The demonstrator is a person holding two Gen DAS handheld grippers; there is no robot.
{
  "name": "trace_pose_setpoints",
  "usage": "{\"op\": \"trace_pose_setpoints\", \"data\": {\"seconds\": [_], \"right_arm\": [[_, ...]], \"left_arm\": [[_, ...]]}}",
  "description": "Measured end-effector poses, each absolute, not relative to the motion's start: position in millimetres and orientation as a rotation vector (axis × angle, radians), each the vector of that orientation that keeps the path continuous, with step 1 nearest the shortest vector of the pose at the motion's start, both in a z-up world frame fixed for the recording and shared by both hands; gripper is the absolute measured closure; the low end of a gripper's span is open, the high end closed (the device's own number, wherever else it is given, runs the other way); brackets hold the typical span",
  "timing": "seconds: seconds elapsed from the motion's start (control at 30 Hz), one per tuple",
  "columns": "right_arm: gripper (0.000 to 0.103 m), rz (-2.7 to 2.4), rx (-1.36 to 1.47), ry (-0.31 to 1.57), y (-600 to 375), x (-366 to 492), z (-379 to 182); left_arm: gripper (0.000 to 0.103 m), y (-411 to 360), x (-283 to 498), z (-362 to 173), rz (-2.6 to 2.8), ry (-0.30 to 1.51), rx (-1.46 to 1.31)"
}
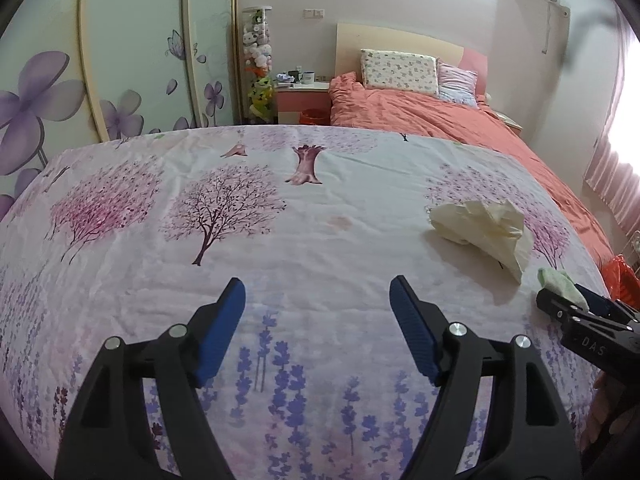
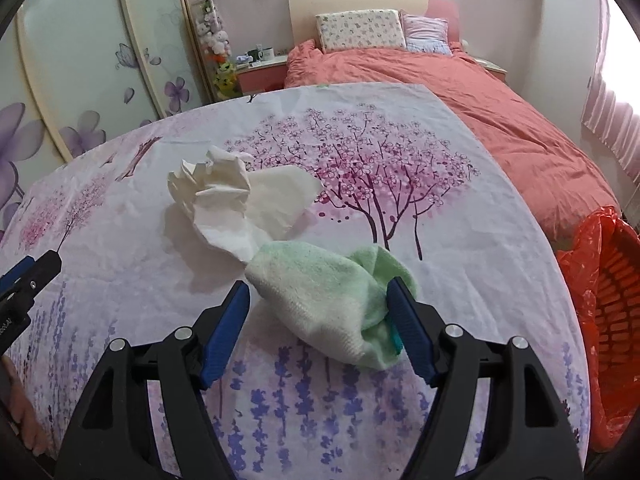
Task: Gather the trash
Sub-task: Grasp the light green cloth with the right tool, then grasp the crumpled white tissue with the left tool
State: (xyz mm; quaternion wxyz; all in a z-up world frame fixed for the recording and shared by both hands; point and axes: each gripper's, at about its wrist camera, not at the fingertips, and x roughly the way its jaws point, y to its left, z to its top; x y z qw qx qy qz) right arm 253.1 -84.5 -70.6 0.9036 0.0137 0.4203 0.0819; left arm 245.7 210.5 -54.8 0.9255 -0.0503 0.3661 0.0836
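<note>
A crumpled white tissue [image 2: 236, 204] lies on the flower-print cloth [image 2: 360, 152]; it also shows in the left wrist view [image 1: 484, 228] at the right. A green and white towel [image 2: 332, 300] lies just in front of it, between the fingers of my open right gripper [image 2: 318, 304]; its right side touches the right finger. My left gripper [image 1: 318, 300] is open and empty over bare cloth, left of the tissue. The right gripper's tip with the towel shows in the left wrist view [image 1: 560, 292].
An orange basket lined with a red bag [image 2: 600, 304] stands at the cloth's right edge. Behind is a bed with a coral duvet [image 2: 460, 88] and pillows. A nightstand with mugs [image 1: 304, 84] and a wardrobe with purple flowers [image 1: 60, 92] stand at the left.
</note>
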Motion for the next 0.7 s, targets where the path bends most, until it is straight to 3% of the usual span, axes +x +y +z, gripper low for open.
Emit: {"op": "trace_pose_setpoints", "data": {"seconds": [0.03,0.23,0.7], "right_arm": [[0.046,0.159,0.025,0.866,-85.4,252.3,-69.8],[0.080,0.145,0.081,0.857,-102.6,247.9,-68.9],[0.083,0.057,0.119,0.742,-141.9,232.4,-57.9]], "left_arm": [[0.029,210.6,246.3,-55.6,0.171,0.753,-0.105],[0.028,199.9,252.0,-59.2,0.148,0.767,-0.108],[0.022,107.1,291.4,-50.4,-0.010,0.760,-0.069]]}}
